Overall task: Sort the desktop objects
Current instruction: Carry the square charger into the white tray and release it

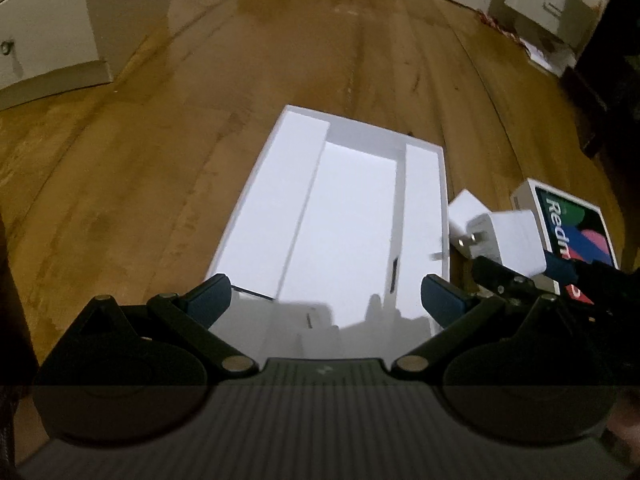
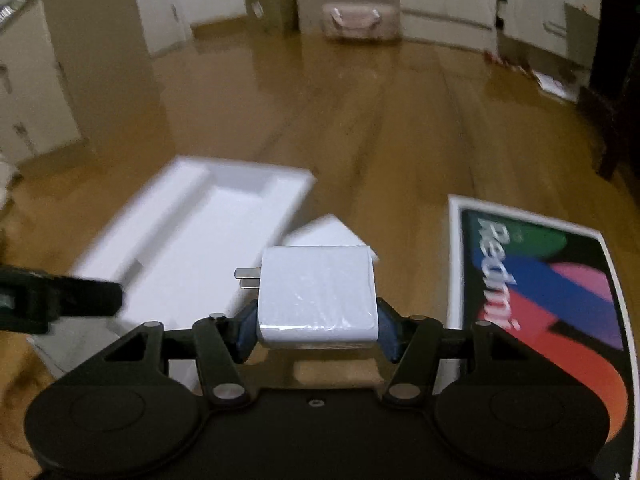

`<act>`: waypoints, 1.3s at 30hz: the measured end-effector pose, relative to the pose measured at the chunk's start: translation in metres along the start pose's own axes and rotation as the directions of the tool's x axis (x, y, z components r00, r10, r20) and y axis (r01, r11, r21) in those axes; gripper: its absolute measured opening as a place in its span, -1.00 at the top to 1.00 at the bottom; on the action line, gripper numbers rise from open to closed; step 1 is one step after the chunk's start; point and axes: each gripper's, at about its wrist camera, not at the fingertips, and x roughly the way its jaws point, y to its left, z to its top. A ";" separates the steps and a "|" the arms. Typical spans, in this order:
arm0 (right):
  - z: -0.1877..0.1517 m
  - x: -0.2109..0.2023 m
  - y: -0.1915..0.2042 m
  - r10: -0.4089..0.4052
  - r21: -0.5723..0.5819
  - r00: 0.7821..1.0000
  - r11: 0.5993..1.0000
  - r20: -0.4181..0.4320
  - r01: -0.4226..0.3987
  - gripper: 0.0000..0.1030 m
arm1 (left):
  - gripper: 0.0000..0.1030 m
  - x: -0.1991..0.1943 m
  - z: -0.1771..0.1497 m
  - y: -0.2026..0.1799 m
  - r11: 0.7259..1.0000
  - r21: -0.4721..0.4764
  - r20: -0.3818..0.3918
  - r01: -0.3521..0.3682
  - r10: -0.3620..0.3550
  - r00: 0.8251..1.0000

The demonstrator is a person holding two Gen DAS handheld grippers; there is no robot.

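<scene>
Right wrist: gripper (image 2: pixel 316 330) around charger (image 2: pixel 318 296).

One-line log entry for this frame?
right gripper: shut on charger | left gripper: open, over white tray | Redmi box: right of tray

We saw a white tray (image 1: pixel 344 216) on a glossy brown wooden floor (image 1: pixel 168 128). The charger (image 2: pixel 318 294) was white, its two prongs (image 2: pixel 246 278) dull silver. The box lid (image 2: pixel 548 300) had a white border around a black face with green, blue, pink, purple, red and orange shapes and white lettering. Both grippers were black with dark blue pads (image 1: pixel 210 296). We noted off-white cabinets (image 2: pixel 52 80) and a pale pink basket (image 2: pixel 360 22) behind.
</scene>
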 end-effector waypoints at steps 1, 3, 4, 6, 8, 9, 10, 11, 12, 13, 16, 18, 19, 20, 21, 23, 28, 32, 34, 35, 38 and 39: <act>0.002 -0.003 0.006 0.034 -0.017 0.999 0.999 0.023 -0.033 -0.23 | -1.00 -0.001 0.001 0.004 0.999 -0.031 0.006 0.020 -0.019 1.000; 0.005 -0.006 0.019 0.096 -0.047 0.994 0.994 0.055 -0.094 -0.23 | -1.00 -0.002 0.001 0.013 0.991 -0.115 0.024 0.065 -0.063 0.998; 0.006 -0.005 0.026 0.120 -0.049 0.991 0.992 0.055 -0.117 -0.23 | -0.99 -0.001 0.001 0.016 0.984 -0.151 0.014 0.090 -0.089 0.996; 0.007 -0.001 0.039 0.145 -0.048 0.988 0.988 0.045 -0.143 -0.23 | -1.00 -0.004 0.001 0.021 0.985 -0.164 0.002 0.054 -0.055 0.998; 0.005 0.005 0.049 0.157 -0.065 0.987 0.986 0.033 -0.154 -0.23 | -1.00 -0.008 0.003 0.021 0.991 -0.127 0.024 0.051 -0.048 0.999; 0.003 0.008 0.052 0.166 -0.076 0.986 0.984 0.029 -0.163 -0.23 | -1.00 -0.009 0.003 0.023 0.990 -0.127 0.026 0.053 -0.050 0.998; 0.001 0.010 0.056 0.175 -0.088 0.984 0.981 0.024 -0.172 -0.23 | -1.00 -0.009 0.004 0.024 0.988 -0.139 0.026 0.061 -0.058 0.998; -0.001 0.010 0.059 0.176 -0.100 0.984 0.980 0.022 -0.173 -0.23 | -1.00 -0.009 0.004 0.026 0.986 -0.152 0.027 0.069 -0.066 0.997; -0.002 0.012 0.062 0.171 -0.111 0.985 0.979 0.018 -0.168 -0.23 | -1.00 -0.009 0.004 0.028 0.983 -0.165 0.027 0.078 -0.074 0.997; -0.002 0.013 0.066 0.167 -0.122 0.986 0.979 0.013 -0.164 -0.23 | -1.00 -0.007 0.003 0.028 0.983 -0.162 0.024 0.082 -0.079 0.997; -0.004 0.017 0.073 0.174 -0.140 0.985 0.975 -0.001 -0.172 -0.23 | -1.00 -0.004 0.002 0.028 0.985 -0.152 0.015 0.075 -0.074 0.997; -0.005 0.019 0.075 0.188 -0.134 0.982 0.973 -0.012 -0.188 -0.23 | -1.00 -0.002 0.001 0.030 0.985 -0.157 0.011 0.075 -0.074 0.997; -0.005 0.020 0.075 0.196 -0.132 0.980 0.972 -0.018 -0.196 -0.23 | -1.00 -0.001 0.001 0.030 0.985 -0.158 0.007 0.075 -0.075 0.997; -0.005 0.021 0.076 0.203 -0.129 0.979 0.970 -0.024 -0.204 -0.23 | -1.00 0.000 0.000 0.031 0.985 -0.158 0.002 0.075 -0.076 0.997; -0.006 0.024 0.076 0.198 -0.126 0.980 0.972 -0.032 -0.201 -0.23 | -1.00 0.000 -0.001 0.031 0.985 -0.157 0.003 0.073 -0.073 0.997; -0.009 0.028 0.077 0.176 -0.129 0.983 0.975 -0.051 -0.182 -0.23 | -1.00 0.002 -0.002 0.032 0.985 -0.157 -0.005 0.066 -0.068 0.998; -0.012 0.035 0.081 0.160 -0.135 0.985 0.977 -0.065 -0.168 -0.24 | -1.00 0.005 -0.003 0.034 0.985 -0.162 -0.016 0.062 -0.065 0.998; -0.014 0.038 0.085 0.146 -0.154 0.986 0.976 -0.076 -0.156 -0.24 | -1.00 0.001 -0.003 0.039 0.983 -0.180 0.005 0.040 -0.039 0.999; -0.016 0.036 0.084 0.153 -0.149 0.986 0.975 -0.071 -0.162 -0.30 | -1.00 0.000 -0.003 0.042 0.982 -0.186 0.011 0.030 -0.028 1.000; -0.015 0.033 0.081 0.156 -0.138 0.986 0.977 -0.057 -0.163 -0.31 | -1.00 0.000 -0.003 0.043 0.981 -0.190 0.011 0.029 -0.027 1.000; -0.012 0.023 0.070 0.155 -0.105 0.987 0.982 -0.033 -0.158 -0.39 | -1.00 0.001 -0.004 0.046 0.976 -0.217 0.006 0.028 -0.028 1.000; -0.011 0.018 0.065 0.155 -0.099 0.988 0.983 -0.025 -0.157 -0.40 | -1.00 0.001 -0.005 0.046 0.975 -0.221 0.004 0.030 -0.030 1.000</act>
